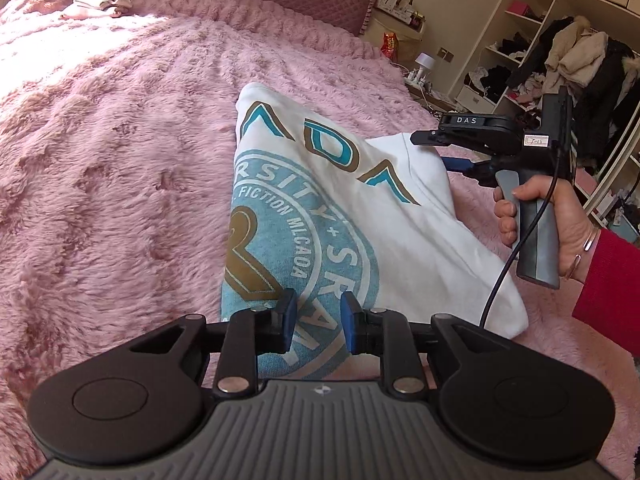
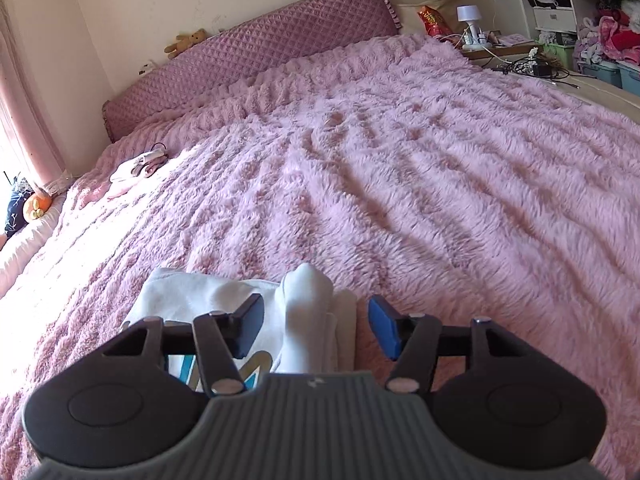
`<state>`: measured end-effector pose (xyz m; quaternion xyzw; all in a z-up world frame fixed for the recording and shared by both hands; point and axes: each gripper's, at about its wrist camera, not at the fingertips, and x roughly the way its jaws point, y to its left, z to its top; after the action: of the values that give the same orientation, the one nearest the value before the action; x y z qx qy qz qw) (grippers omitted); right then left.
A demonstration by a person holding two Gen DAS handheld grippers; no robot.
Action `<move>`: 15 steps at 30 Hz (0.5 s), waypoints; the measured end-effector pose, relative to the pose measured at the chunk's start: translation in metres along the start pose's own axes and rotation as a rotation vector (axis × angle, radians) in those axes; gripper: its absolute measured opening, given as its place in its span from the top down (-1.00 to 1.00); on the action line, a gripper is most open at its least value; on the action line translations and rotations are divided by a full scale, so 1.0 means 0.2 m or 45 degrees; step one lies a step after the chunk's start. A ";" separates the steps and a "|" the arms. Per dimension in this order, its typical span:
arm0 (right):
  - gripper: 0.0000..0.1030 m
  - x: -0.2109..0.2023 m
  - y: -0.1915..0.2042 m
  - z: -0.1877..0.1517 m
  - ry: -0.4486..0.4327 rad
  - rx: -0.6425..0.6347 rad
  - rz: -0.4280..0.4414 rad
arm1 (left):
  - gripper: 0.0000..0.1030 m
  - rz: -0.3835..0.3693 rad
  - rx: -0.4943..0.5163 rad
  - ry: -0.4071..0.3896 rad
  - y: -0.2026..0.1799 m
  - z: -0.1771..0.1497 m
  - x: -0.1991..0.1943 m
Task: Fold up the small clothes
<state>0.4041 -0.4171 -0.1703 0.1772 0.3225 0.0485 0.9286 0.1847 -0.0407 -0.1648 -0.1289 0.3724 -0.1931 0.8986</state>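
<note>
White T-shirt (image 1: pixel 320 200) is lying folded into a narrow panel on the pink bed (image 1: pixel 120 160), centre frame. Left claw (image 1: pixel 316 320) and right claw (image 2: pixel 316 330) are both hanging open, gripping nothing. Probably one more fold is remaining; another garment (image 1: pixel 100 4) is waiting upper left.

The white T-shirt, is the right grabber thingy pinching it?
Apart. In the right wrist view the right gripper has its fingers spread wide, with clear gaps either side of the white T-shirt fold between them.
</note>
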 end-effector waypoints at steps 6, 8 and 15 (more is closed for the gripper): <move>0.97 0.04 0.11 0.01 -0.037 -0.020 0.309 | 0.37 0.006 -0.044 -0.023 0.03 -0.03 0.00; 0.99 0.00 0.10 0.03 -0.118 0.028 0.400 | 0.37 0.026 -0.027 -0.037 0.01 -0.05 0.00; 0.97 0.25 -0.19 -0.02 0.024 0.218 0.160 | 0.37 0.101 0.038 -0.061 -0.06 -0.09 0.01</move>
<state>0.4403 -0.4419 -0.2162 0.2754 0.3226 0.0805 0.9020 0.1707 -0.0536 -0.1737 -0.1054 0.3526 -0.1598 0.9160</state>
